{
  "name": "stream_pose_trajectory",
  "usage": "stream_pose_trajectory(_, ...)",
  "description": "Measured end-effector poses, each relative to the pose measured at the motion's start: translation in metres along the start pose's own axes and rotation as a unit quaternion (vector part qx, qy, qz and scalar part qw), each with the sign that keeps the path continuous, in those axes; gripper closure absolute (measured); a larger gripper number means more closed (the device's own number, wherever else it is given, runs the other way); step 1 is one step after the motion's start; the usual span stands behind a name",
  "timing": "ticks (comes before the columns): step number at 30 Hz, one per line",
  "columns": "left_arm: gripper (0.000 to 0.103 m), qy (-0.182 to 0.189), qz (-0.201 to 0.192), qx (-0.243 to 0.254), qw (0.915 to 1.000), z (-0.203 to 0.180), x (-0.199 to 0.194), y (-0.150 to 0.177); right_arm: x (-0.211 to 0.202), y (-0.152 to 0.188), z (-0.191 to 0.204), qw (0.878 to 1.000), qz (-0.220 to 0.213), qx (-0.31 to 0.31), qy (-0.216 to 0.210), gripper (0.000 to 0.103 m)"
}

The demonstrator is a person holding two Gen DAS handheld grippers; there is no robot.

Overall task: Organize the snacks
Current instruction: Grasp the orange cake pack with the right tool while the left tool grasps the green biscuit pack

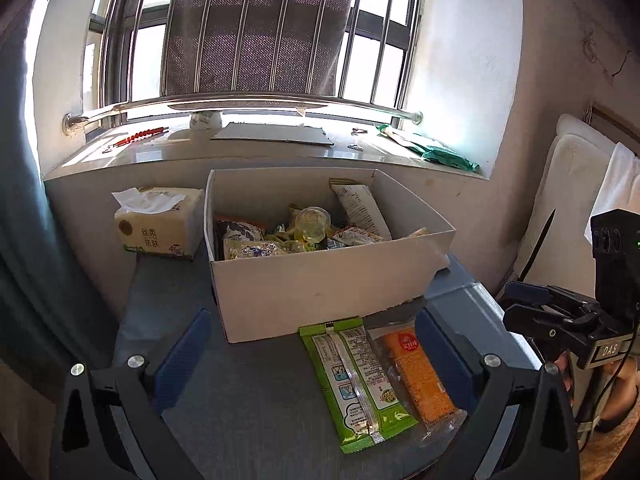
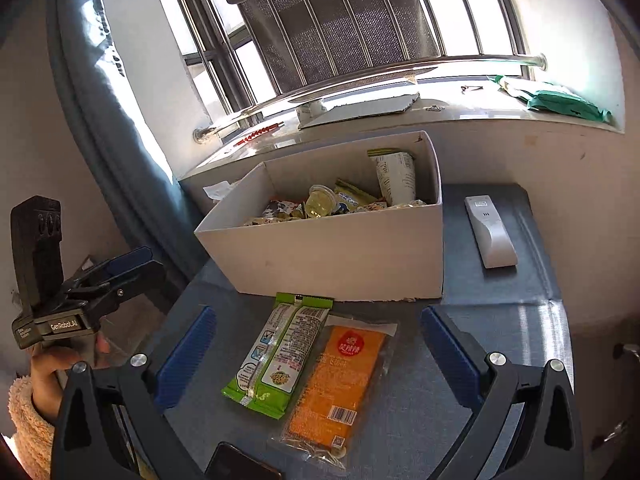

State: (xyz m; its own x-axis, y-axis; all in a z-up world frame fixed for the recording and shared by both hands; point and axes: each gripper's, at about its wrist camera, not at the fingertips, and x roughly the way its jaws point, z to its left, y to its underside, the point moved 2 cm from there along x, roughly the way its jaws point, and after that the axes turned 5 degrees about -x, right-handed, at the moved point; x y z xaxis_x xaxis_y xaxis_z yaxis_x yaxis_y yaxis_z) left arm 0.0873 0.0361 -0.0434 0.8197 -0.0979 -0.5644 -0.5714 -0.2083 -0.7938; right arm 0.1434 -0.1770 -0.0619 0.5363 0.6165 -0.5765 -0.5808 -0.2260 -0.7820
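A white cardboard box (image 1: 320, 280) (image 2: 340, 256) stands on the blue-grey table and holds several snack packets and a clear jelly cup (image 1: 312, 224). In front of it lie a green snack packet (image 1: 352, 380) (image 2: 276, 356) and an orange packet (image 1: 416, 376) (image 2: 340, 384), side by side and overlapping slightly. My left gripper (image 1: 312, 320) is open above the table, with both packets between its blue fingers and nothing touched. My right gripper (image 2: 318, 314) is open too, its fingers wide on either side of the same packets. Each gripper also shows in the other's view, the right gripper (image 1: 520, 302) and the left gripper (image 2: 132, 266).
A tissue pack (image 1: 156, 220) sits left of the box against the wall. A white remote (image 2: 490, 232) lies right of the box. A dark phone (image 2: 240, 464) lies at the table's near edge. Behind is a window sill (image 1: 280, 152) with cardboard and a green bag.
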Motion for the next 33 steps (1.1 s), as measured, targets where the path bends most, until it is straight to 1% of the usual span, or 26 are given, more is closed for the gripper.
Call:
stream_pose_trajectory(2, 0.000, -0.006, 0.003, -0.008, 0.9999, -0.002, -0.005, 0.018, -0.005, 0.020, 0.001, 1.000, 0.007, 0.001, 0.014, 0.000)
stream_pose_trajectory(6, 0.000, -0.001, 0.020, -0.027, 0.9994, -0.004, -0.010, 0.050, -0.008, 0.061, 0.001, 0.997, 0.031, 0.016, 0.064, 0.000)
stream_pose_trajectory(9, 0.000, -0.005, 0.023, -0.035, 0.9991, -0.005, -0.013, 0.063, 0.003, 0.086, 0.001, 0.995, 0.069, 0.019, 0.077, 0.000)
stream_pose_trajectory(12, 0.000, -0.002, 0.030, -0.039, 0.9988, -0.005, -0.013, 0.068, 0.017, 0.096, 0.000, 0.991, 0.097, 0.026, 0.083, 0.000)
stream_pose_trajectory(16, 0.000, -0.003, 0.029, -0.035, 0.9990, -0.005, -0.014, 0.069, 0.039, 0.093, -0.001, 0.986, 0.117, 0.011, 0.115, 0.000)
stream_pose_trajectory(21, 0.000, -0.002, 0.031, -0.042, 0.9987, -0.001, -0.013, 0.069, 0.069, 0.078, 0.004, 0.983, 0.132, 0.002, 0.126, 0.000)
stream_pose_trajectory(25, 0.000, -0.004, 0.032, -0.042, 0.9986, 0.000, -0.012, 0.070, 0.098, 0.069, 0.017, 0.978, 0.151, -0.033, 0.137, 0.000)
stream_pose_trajectory(27, 0.000, -0.005, 0.033, -0.042, 0.9986, 0.000, -0.011, 0.070, 0.113, 0.068, 0.022, 0.972, 0.166, -0.056, 0.156, 0.000)
stream_pose_trajectory(29, 0.000, -0.007, 0.035, -0.042, 0.9985, 0.002, -0.010, 0.072, 0.120, 0.064, 0.022, 0.973, 0.161, -0.055, 0.157, 0.000)
stream_pose_trajectory(33, 0.000, -0.015, 0.046, -0.049, 0.9976, 0.006, -0.004, 0.073, 0.124, 0.062, 0.023, 0.971, 0.176, -0.058, 0.149, 0.000)
